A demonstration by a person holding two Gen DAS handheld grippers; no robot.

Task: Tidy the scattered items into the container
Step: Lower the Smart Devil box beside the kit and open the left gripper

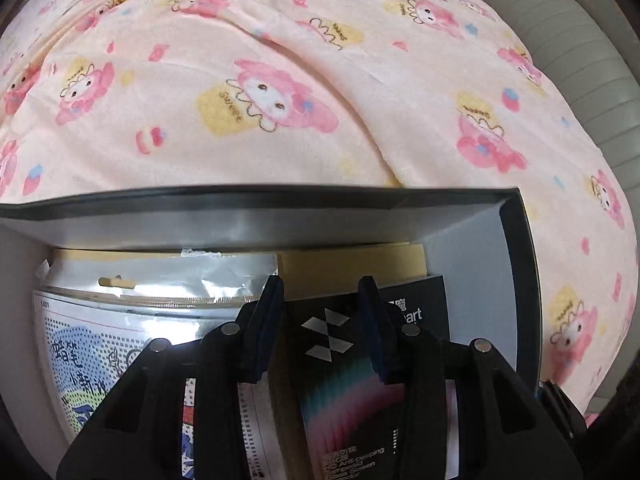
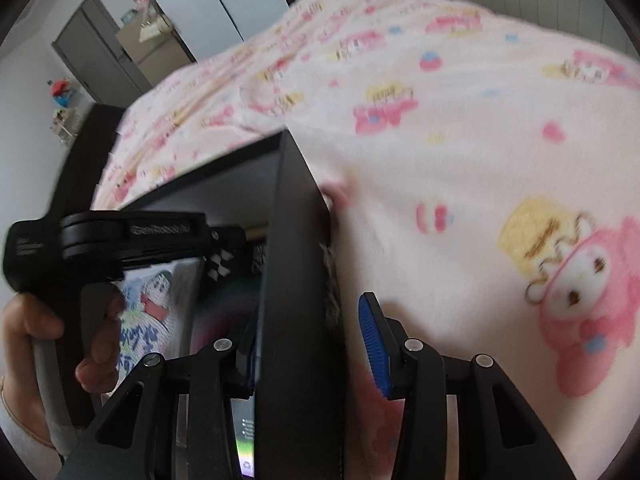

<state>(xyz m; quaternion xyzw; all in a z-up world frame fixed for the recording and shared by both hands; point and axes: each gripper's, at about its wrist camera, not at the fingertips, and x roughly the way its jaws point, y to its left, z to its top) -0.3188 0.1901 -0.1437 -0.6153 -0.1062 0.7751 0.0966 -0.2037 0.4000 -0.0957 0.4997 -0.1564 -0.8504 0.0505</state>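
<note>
The left gripper (image 1: 322, 328) is poised over the open black cardboard box (image 1: 256, 196), its two dark padded fingers parted around a flat black retail packet with a white diamond logo and rainbow stripes (image 1: 340, 364). The pads sit at the packet's edges, but whether they are pressing on it cannot be told from this angle. The packet lies inside the box, directly beneath and between the fingers; to the fingers' left is a clear plastic sleeve with blue cartoon print (image 1: 100, 360), and ahead of them a tan card (image 1: 352, 268) rests against the far wall.

The packet looks thin, light and stiff, with a glossy, probably slippery face; pinching across its narrow width near the middle seems the safest hold.

The right gripper (image 2: 310, 344) straddles the box's right wall (image 2: 296, 280), one finger inside, the blue-ribbed one outside over the pink cartoon-print blanket (image 2: 480, 160), with a visible gap, so it stands unclenched. The wall should be rigid enough to steady the box.
</note>
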